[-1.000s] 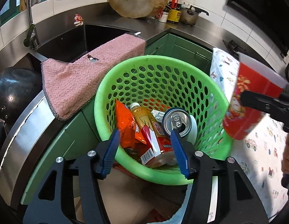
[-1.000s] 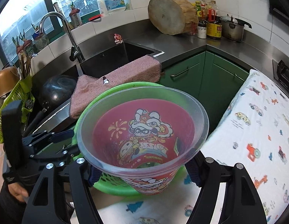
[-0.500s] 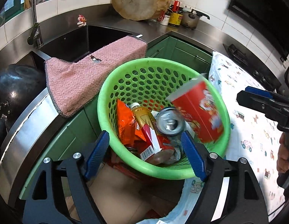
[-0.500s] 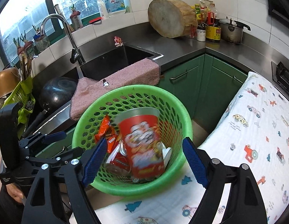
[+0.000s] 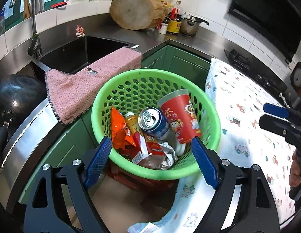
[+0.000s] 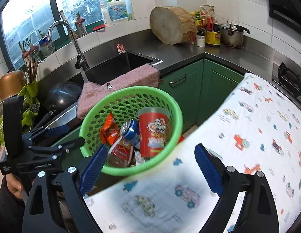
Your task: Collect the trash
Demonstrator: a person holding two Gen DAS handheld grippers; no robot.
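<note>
Both wrist views down onto basket (image 5: 212,104)

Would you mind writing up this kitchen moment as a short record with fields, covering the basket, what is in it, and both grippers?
basket: green basket beside the cloth-covered table
contents: red cup, blue can, orange wrapper, red carton
left gripper: jaws opening, nothing between the pads
right gripper: jaws opening, nothing held
nearby: pink towel over the sink edge

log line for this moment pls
red cup in green basket with can, wrappers | left gripper opening, empty | right gripper opening, empty
</note>
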